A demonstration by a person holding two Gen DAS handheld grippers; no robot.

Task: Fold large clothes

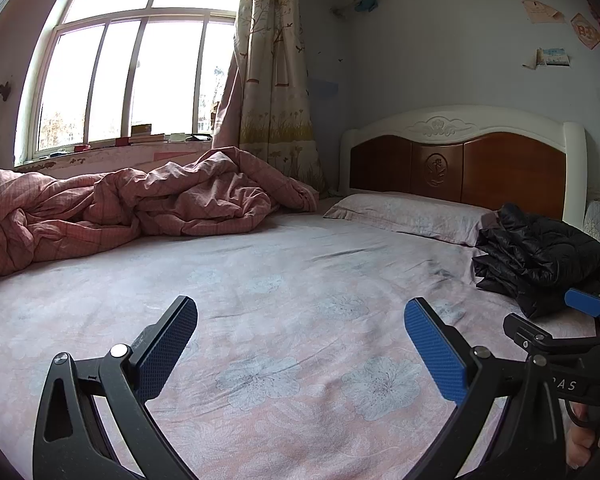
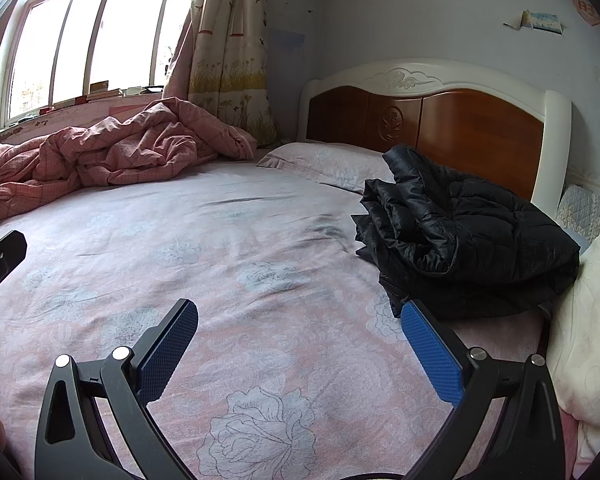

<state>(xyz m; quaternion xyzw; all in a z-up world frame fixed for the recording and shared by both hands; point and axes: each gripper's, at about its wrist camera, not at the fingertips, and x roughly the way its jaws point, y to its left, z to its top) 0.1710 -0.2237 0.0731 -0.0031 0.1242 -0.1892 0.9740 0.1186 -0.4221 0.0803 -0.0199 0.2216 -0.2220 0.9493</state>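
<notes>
The black puffer jacket (image 2: 468,236) is lying in a folded heap on the flowered bedsheet (image 2: 260,280), near the wooden headboard (image 2: 440,120) and overlapping the end of the pillow (image 2: 324,164). We are holding our right gripper (image 2: 300,344) over the sheet just short of it, jaws spread wide and gripping nothing. We are keeping our left gripper (image 1: 300,344) alongside, equally wide open and empty. A crumpled pink quilt (image 1: 120,208) is sitting under the window (image 1: 132,76).
</notes>
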